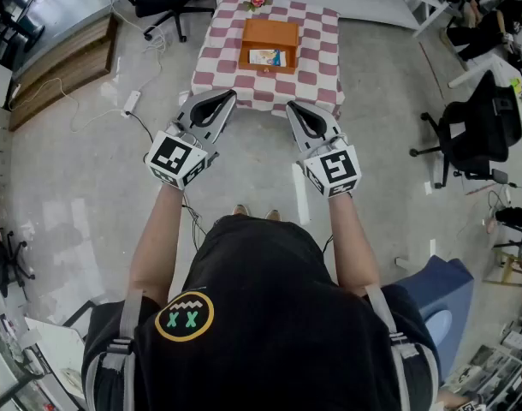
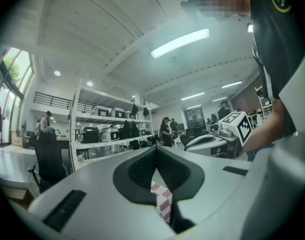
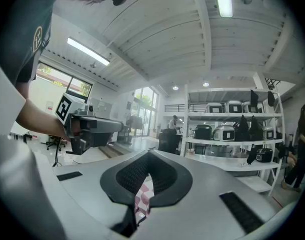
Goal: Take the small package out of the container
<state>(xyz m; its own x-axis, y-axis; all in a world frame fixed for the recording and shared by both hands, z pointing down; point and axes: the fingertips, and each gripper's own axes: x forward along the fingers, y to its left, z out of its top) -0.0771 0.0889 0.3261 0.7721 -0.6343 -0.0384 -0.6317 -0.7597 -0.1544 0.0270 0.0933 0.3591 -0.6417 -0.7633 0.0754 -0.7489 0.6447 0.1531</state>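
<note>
I see the small package (image 1: 265, 57) lying inside the container (image 1: 270, 32), an orange wooden box. The package is in the box's open part, toward its 6 o'clock side, and nothing is touching it. The container stands near the middle of the bench (image 1: 323, 82), which is covered by a red-and-white checked cloth (image 1: 216, 71). A small flower ornament (image 1: 257, 0) sits at the cloth's 12 o'clock edge, just past the container.

Both of my tongs are well short of the box, held level and side by side at its 6 o'clock. The left tongs (image 1: 224, 99) are at about 7 o'clock from the container and the right tongs (image 1: 296, 108) at about 5 o'clock. In the head view their tips reach the near edge of the cloth. The left gripper view shows that pair closed tip to tip with nothing held. Only a strip of the checked cloth shows through the gap behind the tips. The right gripper view shows the same: jaws fully together and empty, with checked cloth visible below them.

Around the bench is a pale grey floor (image 1: 90, 195). A black office chair (image 1: 475, 127) stands at 3 o'clock and a white power strip (image 1: 131, 103) lies at 9 o'clock. White shelves (image 3: 232, 134) stacked with appliances show in both gripper views.
</note>
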